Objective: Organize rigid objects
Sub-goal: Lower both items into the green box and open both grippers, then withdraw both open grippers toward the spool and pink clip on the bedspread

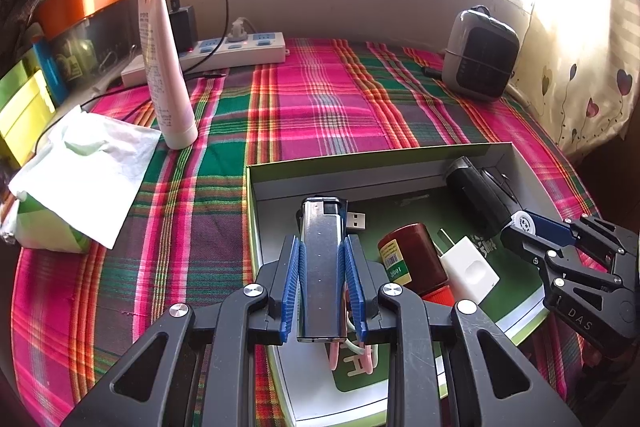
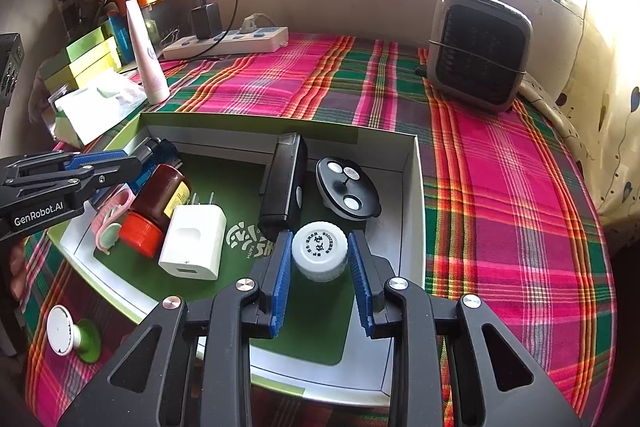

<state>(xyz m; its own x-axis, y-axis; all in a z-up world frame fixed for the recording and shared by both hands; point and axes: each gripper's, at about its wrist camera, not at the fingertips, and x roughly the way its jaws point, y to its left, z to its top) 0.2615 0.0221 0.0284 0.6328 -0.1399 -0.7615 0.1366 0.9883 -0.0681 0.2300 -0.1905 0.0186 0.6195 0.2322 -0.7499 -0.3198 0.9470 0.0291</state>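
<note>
The silver lighter (image 1: 322, 267) is clamped in the left gripper (image 1: 322, 279) above the shallow box (image 2: 416, 211); the white bottle (image 2: 320, 251) sits between the right gripper (image 2: 320, 267) pads, probably gripped. Lower each into a free spot before releasing. Both grippers point steeply downward, side by side.
</note>
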